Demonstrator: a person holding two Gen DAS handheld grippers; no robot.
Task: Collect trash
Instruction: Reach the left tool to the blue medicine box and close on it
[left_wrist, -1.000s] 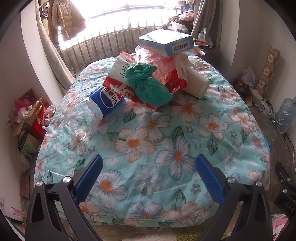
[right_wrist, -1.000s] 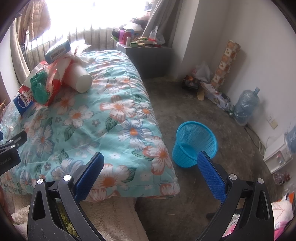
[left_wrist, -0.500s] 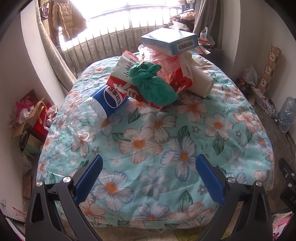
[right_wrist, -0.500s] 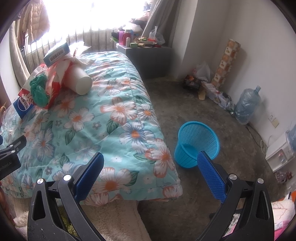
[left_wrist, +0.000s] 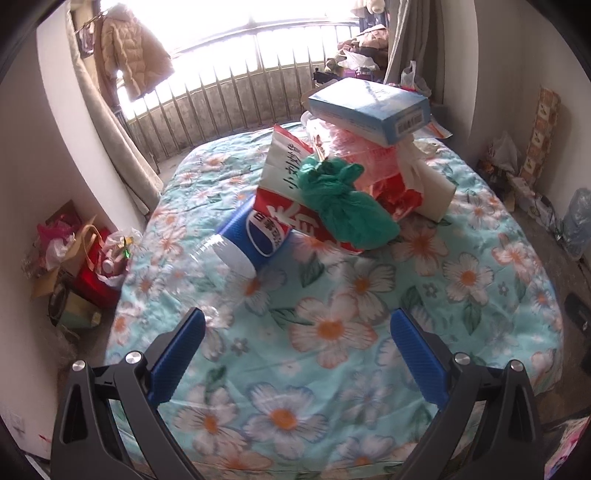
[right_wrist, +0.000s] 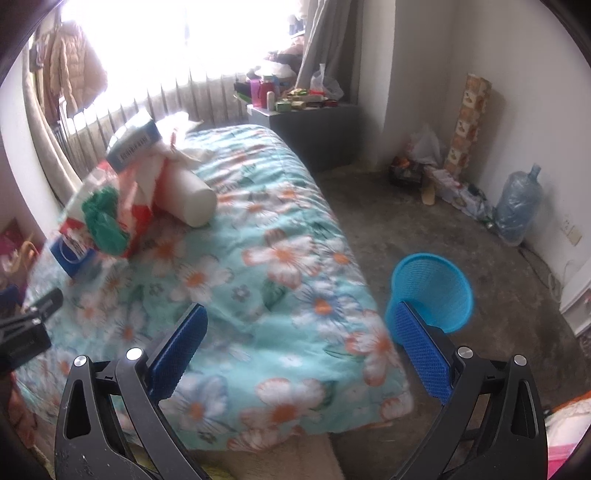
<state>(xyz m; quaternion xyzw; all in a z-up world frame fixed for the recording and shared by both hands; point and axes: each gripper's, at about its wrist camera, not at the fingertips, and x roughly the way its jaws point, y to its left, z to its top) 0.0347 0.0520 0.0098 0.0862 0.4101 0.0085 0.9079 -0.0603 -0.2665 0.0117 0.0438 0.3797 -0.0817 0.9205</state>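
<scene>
A heap of trash lies on the floral bed quilt (left_wrist: 332, 332): a Pepsi bottle (left_wrist: 255, 236), a knotted green bag (left_wrist: 347, 210), a red and white bag (left_wrist: 291, 206), a blue box (left_wrist: 369, 109) on top and a white cup (left_wrist: 436, 192). The heap also shows in the right wrist view, with the green bag (right_wrist: 105, 221) and white cup (right_wrist: 192, 201). My left gripper (left_wrist: 295, 321) is open and empty, over the quilt short of the heap. My right gripper (right_wrist: 301, 314) is open and empty above the bed's near corner. A blue mesh bin (right_wrist: 432, 288) stands on the floor beside the bed.
A window railing (left_wrist: 229, 103) and a hanging coat (left_wrist: 129, 59) are behind the bed. Bags and boxes (left_wrist: 74, 254) crowd the floor on the left. A grey cabinet (right_wrist: 306, 125), a water jug (right_wrist: 517, 203) and clutter (right_wrist: 443, 177) line the right wall.
Both grippers have moved forward over the bed toward the heap, which now looks larger. The right view has swung slightly left. Both jaws stay open.
</scene>
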